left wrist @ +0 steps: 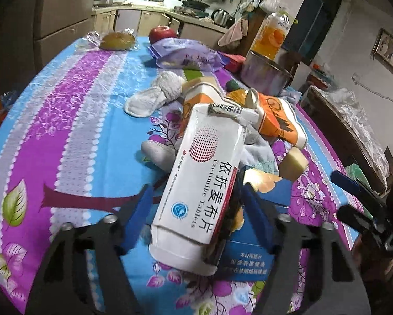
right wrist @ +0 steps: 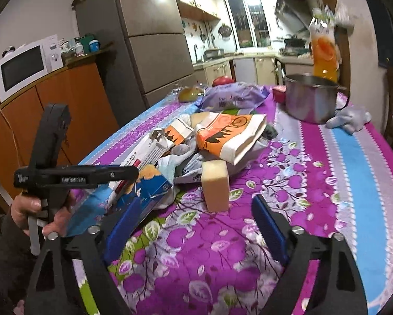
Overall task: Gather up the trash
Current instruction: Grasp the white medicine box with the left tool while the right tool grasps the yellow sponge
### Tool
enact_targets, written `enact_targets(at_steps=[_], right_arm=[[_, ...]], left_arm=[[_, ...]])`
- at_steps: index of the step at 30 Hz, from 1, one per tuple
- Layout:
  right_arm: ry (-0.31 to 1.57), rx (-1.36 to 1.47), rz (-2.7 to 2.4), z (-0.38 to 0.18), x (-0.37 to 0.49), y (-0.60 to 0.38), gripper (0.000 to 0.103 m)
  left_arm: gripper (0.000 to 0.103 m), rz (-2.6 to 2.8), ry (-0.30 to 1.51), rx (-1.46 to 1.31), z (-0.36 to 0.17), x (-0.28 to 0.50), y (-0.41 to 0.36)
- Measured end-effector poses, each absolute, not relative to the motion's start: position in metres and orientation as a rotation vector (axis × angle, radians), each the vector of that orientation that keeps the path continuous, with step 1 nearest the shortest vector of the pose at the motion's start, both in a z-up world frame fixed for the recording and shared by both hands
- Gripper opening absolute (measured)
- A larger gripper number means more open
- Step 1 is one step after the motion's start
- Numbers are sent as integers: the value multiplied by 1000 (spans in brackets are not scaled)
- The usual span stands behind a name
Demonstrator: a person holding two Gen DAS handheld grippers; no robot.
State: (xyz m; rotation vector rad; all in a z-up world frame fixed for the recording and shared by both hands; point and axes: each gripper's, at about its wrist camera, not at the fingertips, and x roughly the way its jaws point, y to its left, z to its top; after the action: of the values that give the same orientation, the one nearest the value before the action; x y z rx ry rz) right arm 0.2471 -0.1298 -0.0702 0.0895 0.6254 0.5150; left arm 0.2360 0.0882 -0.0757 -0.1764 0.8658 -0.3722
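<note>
Left hand-held gripper [left wrist: 196, 207]: blue fingers spread wide on either side of a white tablet box [left wrist: 199, 183]. The box lies tilted between them, near end resting on a blue carton [left wrist: 249, 260]. Cannot tell whether either finger touches the box; no firm clamp is visible.

Right hand-held gripper [right wrist: 194, 223]: jaws wide apart, nothing between them, hovering over bare patterned tabletop [right wrist: 327, 157]. A pale yellow block [right wrist: 216, 186] stands upright just beyond its fingertips.

Trash pile sits mid-tabletop: tablet box, blue carton, an orange-and-white paper bag [right wrist: 230, 134], a light blue face mask [right wrist: 170, 169], crumpled wrappers. A white fuzzy cloth item [left wrist: 154, 94] lies at the pile's left edge in the left wrist view.

Farther back: purple packet [left wrist: 186, 55], red apple [left wrist: 162, 33], wrapped bread roll [left wrist: 116, 40], steel pot [right wrist: 312, 99], orange drink bottle [right wrist: 325, 52] behind the pot.

The left hand [right wrist: 36, 210] is seen in the right wrist view, gripping its tool's handle.
</note>
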Motion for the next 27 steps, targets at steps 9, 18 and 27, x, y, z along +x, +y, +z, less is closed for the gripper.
enact_targets(at_steps=[9,18,27], right_arm=[[706,52,514,-76,297,-111,57],[722,25,465,-84,300,-110,29],[550,18,407,-57,229,-121,28]], left_arm=[[49,-372,861,-168,-76,234,91],[44,-295,814,-141,-66,219,93],[44,-186,697,-106,-40,180,85]])
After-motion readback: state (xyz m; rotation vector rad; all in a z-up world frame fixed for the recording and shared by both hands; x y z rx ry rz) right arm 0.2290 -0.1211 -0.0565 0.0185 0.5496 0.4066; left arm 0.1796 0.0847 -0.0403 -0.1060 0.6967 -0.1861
